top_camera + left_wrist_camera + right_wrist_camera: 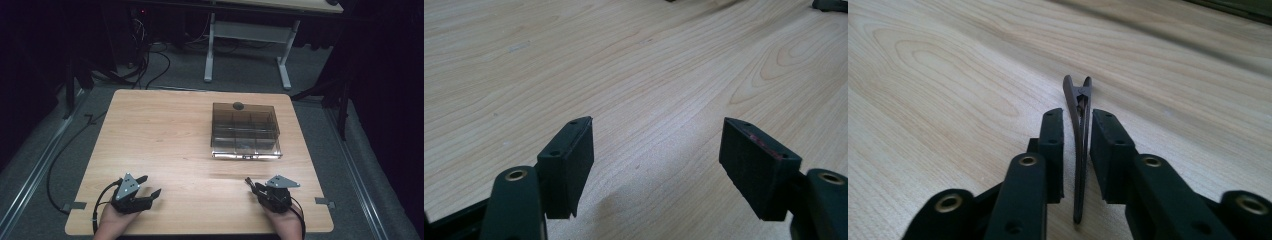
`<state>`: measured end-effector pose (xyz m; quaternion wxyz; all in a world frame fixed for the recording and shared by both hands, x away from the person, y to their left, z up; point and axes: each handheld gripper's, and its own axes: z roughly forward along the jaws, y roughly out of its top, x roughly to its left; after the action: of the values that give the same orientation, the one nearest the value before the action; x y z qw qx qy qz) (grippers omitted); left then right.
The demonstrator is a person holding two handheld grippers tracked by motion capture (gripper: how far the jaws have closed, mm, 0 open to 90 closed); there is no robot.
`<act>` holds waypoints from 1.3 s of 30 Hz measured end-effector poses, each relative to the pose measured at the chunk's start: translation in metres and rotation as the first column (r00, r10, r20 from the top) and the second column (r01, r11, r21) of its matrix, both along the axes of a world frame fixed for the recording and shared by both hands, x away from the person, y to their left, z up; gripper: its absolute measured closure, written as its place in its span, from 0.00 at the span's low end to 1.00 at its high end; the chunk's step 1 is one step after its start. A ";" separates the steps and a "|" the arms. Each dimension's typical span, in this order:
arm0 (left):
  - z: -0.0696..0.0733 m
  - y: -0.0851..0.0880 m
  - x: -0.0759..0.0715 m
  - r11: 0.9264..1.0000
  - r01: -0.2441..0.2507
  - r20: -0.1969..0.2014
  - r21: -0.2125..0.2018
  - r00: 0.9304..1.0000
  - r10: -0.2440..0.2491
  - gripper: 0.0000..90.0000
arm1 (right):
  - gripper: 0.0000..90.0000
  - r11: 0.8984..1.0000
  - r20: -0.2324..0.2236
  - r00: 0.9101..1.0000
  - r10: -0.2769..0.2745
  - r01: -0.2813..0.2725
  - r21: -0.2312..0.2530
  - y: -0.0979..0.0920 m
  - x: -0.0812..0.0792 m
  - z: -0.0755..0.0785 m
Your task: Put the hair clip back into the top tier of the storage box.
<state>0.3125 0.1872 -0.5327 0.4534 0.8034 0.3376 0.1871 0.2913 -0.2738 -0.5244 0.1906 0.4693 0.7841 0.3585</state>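
A thin brown hair clip [1079, 95] lies on edge on the wooden table [948, 75], running away from me between the jaws of my right gripper [1078, 120]. A narrow gap shows on each side of the clip, so the pads do not press it. In the high view my right gripper [251, 184] sits near the table's front right and points left and away. At the front left, my left gripper [150, 185] stands wide open over bare wood, and nothing is between its jaws [656, 135]. A smoky translucent compartment box [244, 131] stands farther back on the right.
The box has a small black knob [238, 105] on its far edge and several compartments. Grey tape marks [74, 205] [325, 202] sit by the front corners. Cables [150, 60] and a white desk frame [247, 47] lie on the floor beyond the table's far edge.
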 end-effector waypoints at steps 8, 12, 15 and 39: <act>0.000 0.000 0.000 1.000 -0.004 -0.001 -0.002 1.000 0.004 0.34 | 0.82 1.000 0.040 0.999 -0.006 0.005 0.028 -0.005 -0.002 0.008; 0.000 0.000 0.000 1.000 -0.005 -0.002 -0.004 1.000 0.005 0.34 | 0.93 0.999 0.060 0.998 -0.028 0.026 0.038 -0.010 0.002 0.011; 0.000 0.000 0.001 1.000 -0.007 -0.004 -0.005 1.000 0.007 0.34 | 1.00 0.999 0.037 0.999 -0.028 0.027 0.024 -0.012 0.007 0.009; 0.000 -0.001 0.001 1.000 -0.007 -0.005 0.003 1.000 0.007 0.34 | 1.00 1.000 0.012 1.000 -0.008 0.008 0.013 -0.005 0.016 0.000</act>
<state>0.3131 0.1866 -0.5327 0.4508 0.8033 0.3414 0.1871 0.3077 -0.2790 -0.5242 0.1939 0.4713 0.7789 0.3656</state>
